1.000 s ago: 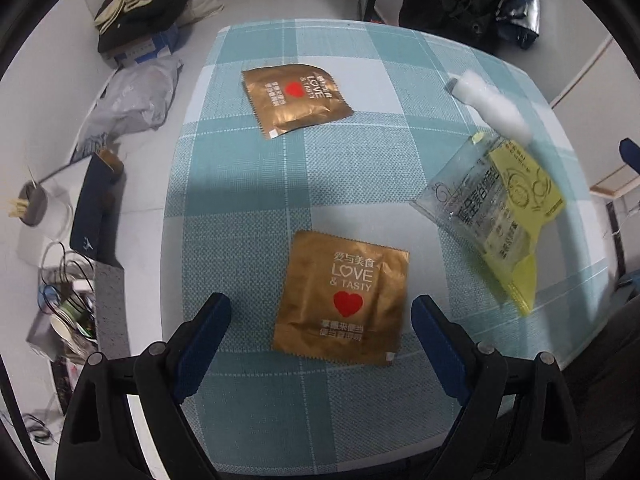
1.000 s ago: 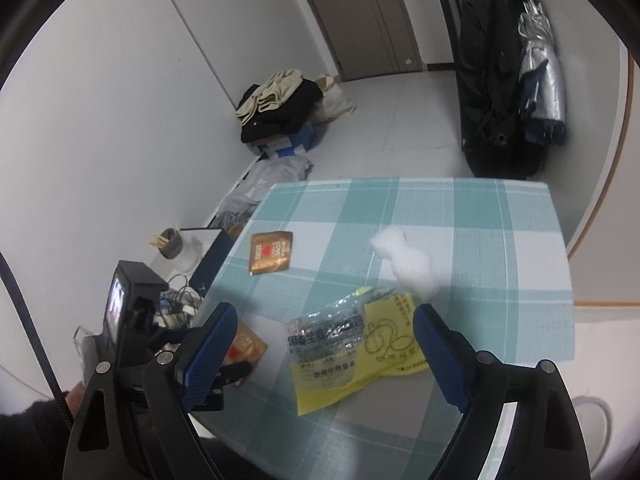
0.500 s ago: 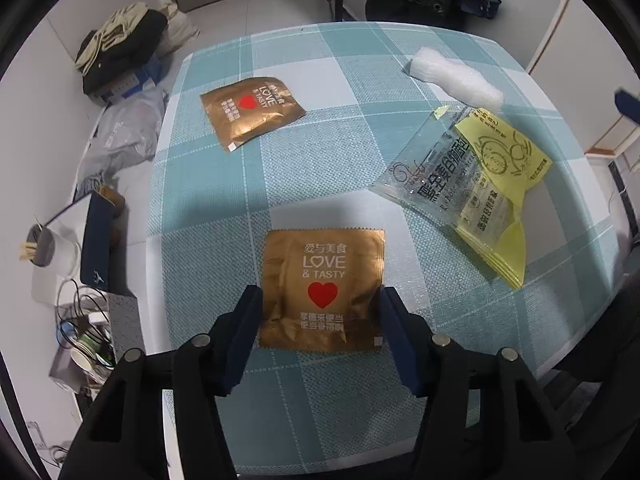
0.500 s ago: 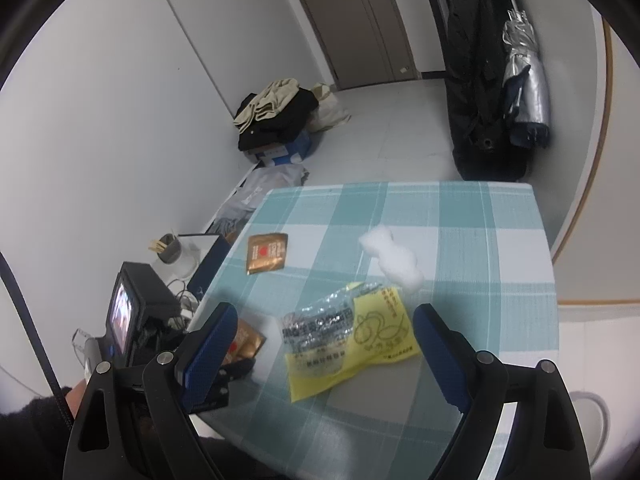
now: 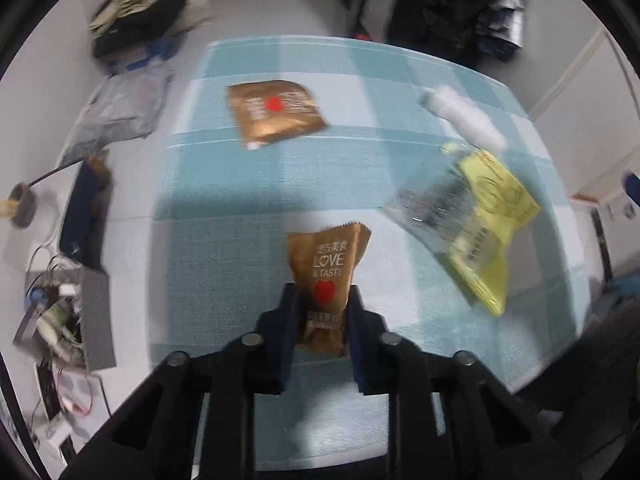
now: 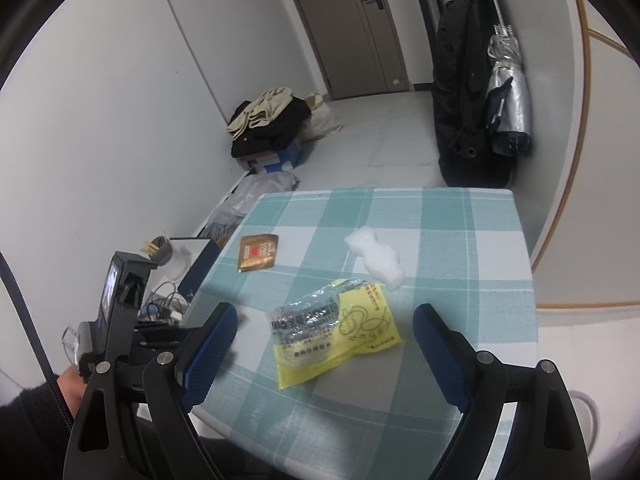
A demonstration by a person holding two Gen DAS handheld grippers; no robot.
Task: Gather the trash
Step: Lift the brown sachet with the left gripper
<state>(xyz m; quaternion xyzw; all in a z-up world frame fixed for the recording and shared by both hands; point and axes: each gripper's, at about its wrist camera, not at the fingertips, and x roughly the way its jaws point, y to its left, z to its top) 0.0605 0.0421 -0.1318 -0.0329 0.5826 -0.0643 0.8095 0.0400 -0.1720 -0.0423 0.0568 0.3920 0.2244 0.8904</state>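
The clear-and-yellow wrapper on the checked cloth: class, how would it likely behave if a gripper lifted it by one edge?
The clear-and-yellow wrapper looks like thin crinkled film, so it would probably flop and sag. It lies nearly flat and empty, so it is likely very light. Its glossy surface may slip between pads.

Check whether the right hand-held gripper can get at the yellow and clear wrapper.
Probably yes: the right hand-held gripper is open, and the yellow and clear wrapper lies flat ahead between its fingers, nothing covering it.

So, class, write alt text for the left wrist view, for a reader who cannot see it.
The left tool pinches a crumpled gold foil snack wrapper above a teal checked tablecloth. A second gold wrapper, a clear-and-yellow plastic packet and a white foam lump lie beyond.
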